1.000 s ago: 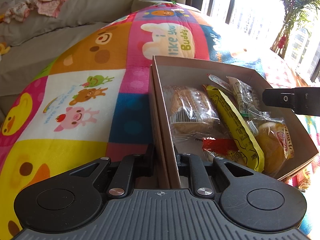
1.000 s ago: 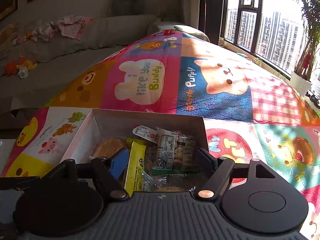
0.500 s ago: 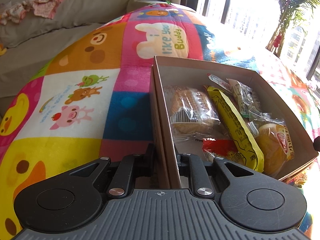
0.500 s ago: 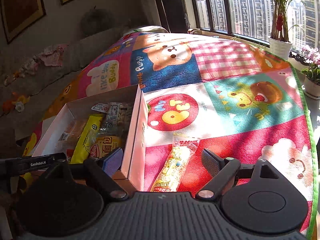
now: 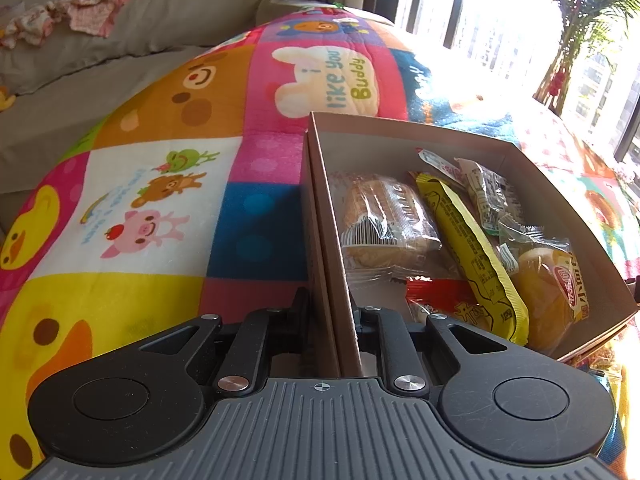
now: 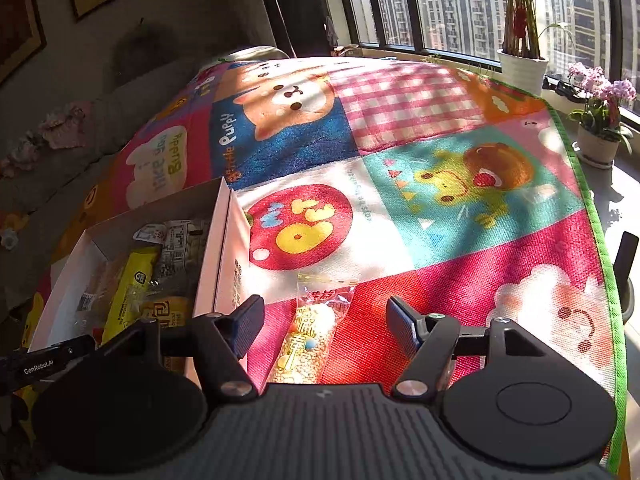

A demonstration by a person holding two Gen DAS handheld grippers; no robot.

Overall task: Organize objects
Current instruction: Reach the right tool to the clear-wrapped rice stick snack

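A cardboard box (image 5: 400,136) lies on the cartoon play mat (image 5: 160,200). It holds several wrapped snacks: a bread pack (image 5: 384,220), a yellow bar (image 5: 468,248) and a bun pack (image 5: 552,288). My left gripper (image 5: 332,312) is shut on the box's near left wall. The box also shows in the right wrist view (image 6: 216,248). My right gripper (image 6: 324,324) is open, above a clear snack packet (image 6: 308,332) that lies on the mat just right of the box, between the fingers.
A grey sofa (image 5: 120,48) with clothes runs behind the mat. Windows and potted plants (image 6: 596,120) stand to the right. The mat's green edge (image 6: 592,216) is on the right. The left gripper's body (image 6: 40,364) shows at the right view's lower left.
My right gripper has left the box, swung right and come down over the snack packet on the mat. My left gripper has kept its hold on the box wall.
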